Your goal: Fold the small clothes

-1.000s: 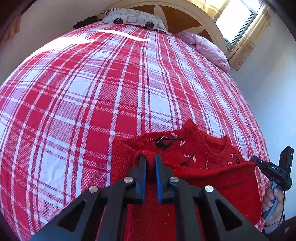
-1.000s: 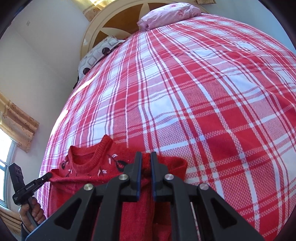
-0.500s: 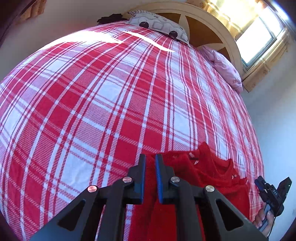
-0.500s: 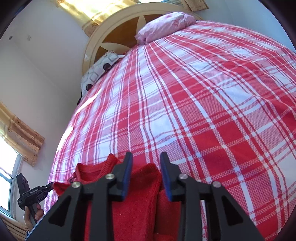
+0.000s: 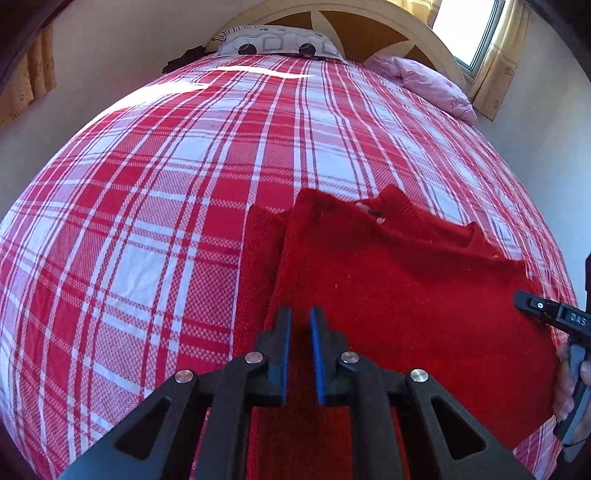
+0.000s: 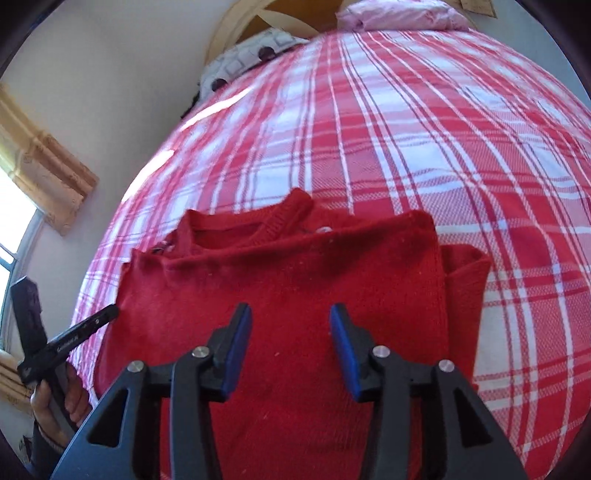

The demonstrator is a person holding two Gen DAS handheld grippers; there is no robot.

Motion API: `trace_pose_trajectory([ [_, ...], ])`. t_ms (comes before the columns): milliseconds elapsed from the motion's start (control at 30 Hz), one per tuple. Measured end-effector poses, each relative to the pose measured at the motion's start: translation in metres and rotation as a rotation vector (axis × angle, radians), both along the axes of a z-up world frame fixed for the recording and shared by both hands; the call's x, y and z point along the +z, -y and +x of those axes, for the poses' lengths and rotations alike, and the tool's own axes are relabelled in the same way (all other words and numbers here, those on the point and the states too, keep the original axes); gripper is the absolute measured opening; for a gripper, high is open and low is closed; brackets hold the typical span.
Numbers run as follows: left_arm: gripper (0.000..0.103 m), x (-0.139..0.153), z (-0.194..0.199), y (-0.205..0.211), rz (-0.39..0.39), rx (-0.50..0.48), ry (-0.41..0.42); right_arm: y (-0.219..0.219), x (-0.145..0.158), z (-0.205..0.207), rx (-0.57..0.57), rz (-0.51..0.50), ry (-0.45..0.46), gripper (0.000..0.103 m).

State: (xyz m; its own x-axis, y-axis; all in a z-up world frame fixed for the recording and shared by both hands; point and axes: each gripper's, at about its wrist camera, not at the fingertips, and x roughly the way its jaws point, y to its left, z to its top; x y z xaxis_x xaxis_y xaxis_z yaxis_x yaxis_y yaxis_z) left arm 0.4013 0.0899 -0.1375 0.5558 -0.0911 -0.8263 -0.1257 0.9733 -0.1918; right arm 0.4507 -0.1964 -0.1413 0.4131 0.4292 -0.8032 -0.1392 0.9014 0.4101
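Note:
A small red knitted sweater (image 5: 399, 295) lies folded on the red and white plaid bed (image 5: 166, 192), its collar toward the headboard. It also shows in the right wrist view (image 6: 295, 280). My left gripper (image 5: 297, 321) hovers over the sweater's left part with its jaws a narrow gap apart and nothing between them. My right gripper (image 6: 290, 317) is wide open and empty above the sweater's middle. Each gripper shows at the edge of the other's view, the right one (image 5: 550, 314) and the left one (image 6: 70, 336).
A patterned pillow (image 5: 277, 44) and a pink pillow (image 5: 424, 77) lie by the wooden headboard (image 5: 351, 26). A curtained window (image 5: 469, 29) is at the far right. The bed's near edge lies just under the grippers. Walls stand close on both sides.
Both grippers let go of the sweater, the right opening first and then wider. The sweater's lower half now lies folded up over the front, hiding the embroidery. The left jaws have parted slightly.

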Motion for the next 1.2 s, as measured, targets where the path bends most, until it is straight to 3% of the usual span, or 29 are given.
trace_pose_trajectory([
  [67, 0.011, -0.002, -0.004, -0.002, -0.002, 0.006, 0.014, 0.002, -0.012, 0.008, -0.016, -0.013, -0.038, 0.048],
  [233, 0.011, 0.006, -0.019, 0.002, 0.060, 0.003, 0.039, 0.005, -0.006, 0.003, -0.051, -0.013, -0.032, 0.050],
  [533, 0.011, 0.013, -0.055, 0.017, 0.081, -0.036, 0.057, 0.004, 0.032, -0.083, -0.025, -0.090, 0.142, 0.061],
  [933, 0.011, 0.006, -0.077, 0.030, 0.118, -0.059, 0.067, 0.006, 0.023, -0.147, -0.005, -0.176, 0.202, 0.062],
  [967, 0.014, 0.005, -0.080, 0.030, 0.114, -0.058, 0.073, 0.007, 0.021, -0.150, -0.002, -0.179, 0.202, 0.063],
  [1033, 0.029, 0.003, -0.084, 0.030, 0.094, -0.071, 0.089, 0.008, 0.017, -0.155, -0.001, -0.183, 0.200, 0.063],
  [1100, 0.057, 0.001, -0.091, 0.033, 0.063, -0.103, 0.126, 0.010, 0.008, -0.158, -0.001, -0.198, 0.192, 0.063],
  [1167, 0.068, 0.000, -0.097, 0.039, 0.089, -0.118, 0.146, 0.010, -0.001, -0.161, 0.005, -0.204, 0.183, 0.063],
  [1200, 0.068, -0.001, -0.100, 0.043, 0.129, -0.129, 0.150, 0.008, -0.005, -0.162, 0.016, -0.223, 0.197, 0.064],
])
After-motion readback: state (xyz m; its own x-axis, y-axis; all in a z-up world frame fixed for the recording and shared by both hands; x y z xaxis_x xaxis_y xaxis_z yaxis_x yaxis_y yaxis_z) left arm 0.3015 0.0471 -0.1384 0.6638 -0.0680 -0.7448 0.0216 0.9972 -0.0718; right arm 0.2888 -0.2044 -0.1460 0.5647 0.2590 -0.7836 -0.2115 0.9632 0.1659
